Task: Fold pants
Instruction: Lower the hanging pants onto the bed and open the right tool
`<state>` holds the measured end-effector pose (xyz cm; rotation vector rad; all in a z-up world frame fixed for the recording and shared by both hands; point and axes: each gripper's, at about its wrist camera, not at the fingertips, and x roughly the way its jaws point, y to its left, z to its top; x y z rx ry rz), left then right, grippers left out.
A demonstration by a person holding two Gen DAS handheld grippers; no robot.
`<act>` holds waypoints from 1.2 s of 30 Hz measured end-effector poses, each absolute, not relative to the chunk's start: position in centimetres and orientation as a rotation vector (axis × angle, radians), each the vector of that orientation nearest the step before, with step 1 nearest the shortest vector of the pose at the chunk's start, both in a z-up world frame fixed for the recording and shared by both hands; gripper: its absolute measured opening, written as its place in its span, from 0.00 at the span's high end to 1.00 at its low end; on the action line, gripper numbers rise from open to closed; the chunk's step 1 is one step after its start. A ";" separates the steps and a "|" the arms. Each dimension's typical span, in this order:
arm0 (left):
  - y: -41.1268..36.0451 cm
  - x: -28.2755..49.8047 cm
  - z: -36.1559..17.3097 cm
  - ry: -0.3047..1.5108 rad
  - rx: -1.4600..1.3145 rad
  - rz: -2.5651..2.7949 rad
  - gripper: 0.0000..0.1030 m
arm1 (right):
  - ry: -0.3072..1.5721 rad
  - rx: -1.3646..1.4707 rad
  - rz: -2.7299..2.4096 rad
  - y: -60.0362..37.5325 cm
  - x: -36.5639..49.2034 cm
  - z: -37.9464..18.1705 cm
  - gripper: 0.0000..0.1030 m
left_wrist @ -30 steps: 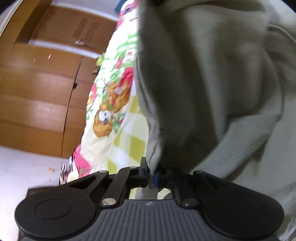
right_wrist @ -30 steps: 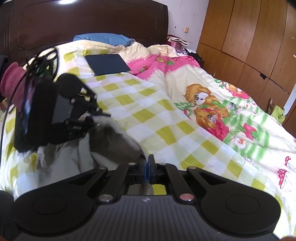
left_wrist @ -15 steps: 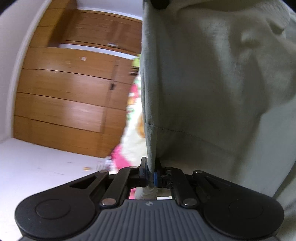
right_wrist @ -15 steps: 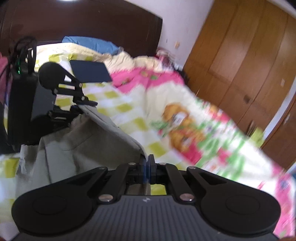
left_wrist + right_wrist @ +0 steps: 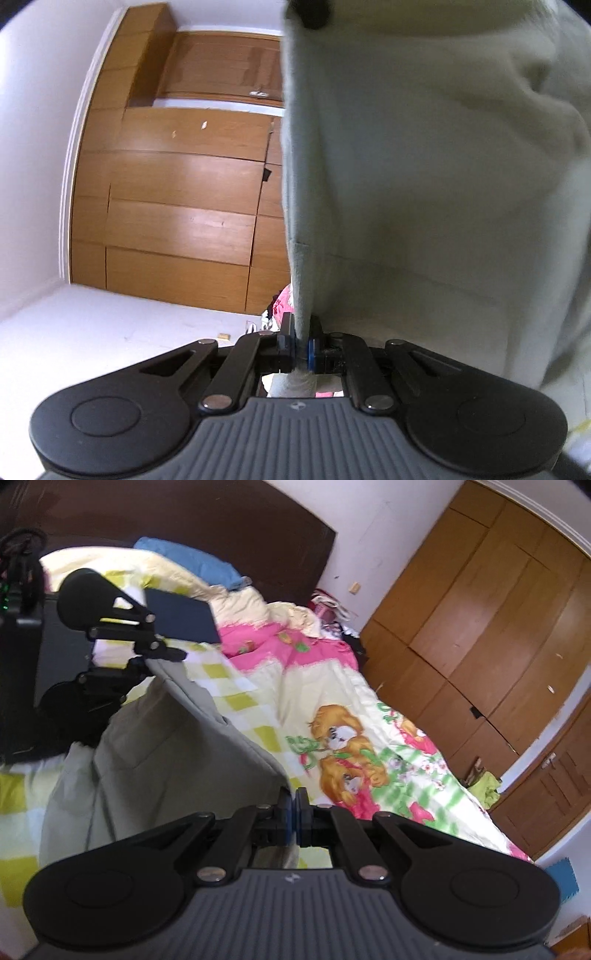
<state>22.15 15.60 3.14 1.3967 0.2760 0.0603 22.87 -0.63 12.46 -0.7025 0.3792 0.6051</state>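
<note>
Hanging above bed (image 5: pixel 369 716): grey pants (image 5: pixel 424 184); left gripper (image 5: pixel 303 345) jaws, right gripper (image 5: pixel 294 818) jaws each clamping fabric edge.

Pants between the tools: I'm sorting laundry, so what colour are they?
Plain light grey pants, no pattern; the right wrist view shows it best.

You've got one pair of grey pants (image 5: pixel 177 746) up off the bed (image 5: pixel 369 716), and two grippers on it: your left gripper (image 5: pixel 162 657) and your right gripper (image 5: pixel 294 818). One dark flat pad (image 5: pixel 181 620) on the quilt, one blue pillow (image 5: pixel 192 559), one wooden wardrobe (image 5: pixel 480 638) behind.
</note>
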 end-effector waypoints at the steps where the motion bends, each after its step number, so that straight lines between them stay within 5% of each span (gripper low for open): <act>1: 15.6 22.3 3.3 0.266 1.398 0.064 0.77 | 0.376 -0.704 0.604 -0.7 23.0 12.5 0.98; 9: 16.3 24.4 1.8 0.309 1.417 0.094 0.72 | 0.372 -0.716 0.571 0.0 26.6 11.3 0.96; 11: 16.8 26.4 0.8 0.372 1.437 0.151 0.70 | 0.391 -0.740 0.483 1.1 29.6 10.0 0.69; 15: 18.1 24.9 -0.3 0.437 1.400 0.123 0.66 | 0.421 -0.634 0.491 -1.4 28.8 9.7 0.66; 18: 18.7 19.8 -1.3 0.393 1.418 0.103 0.49 | 0.455 -0.576 0.605 -5.1 23.0 9.0 0.63; 26: 17.2 8.5 -4.1 0.424 1.422 -0.156 0.48 | 0.724 -0.585 0.709 -10.3 11.6 1.7 0.57; 36: 17.4 8.1 -8.7 0.385 1.583 -0.276 0.53 | 0.751 -0.821 0.659 -12.7 8.8 -2.7 0.51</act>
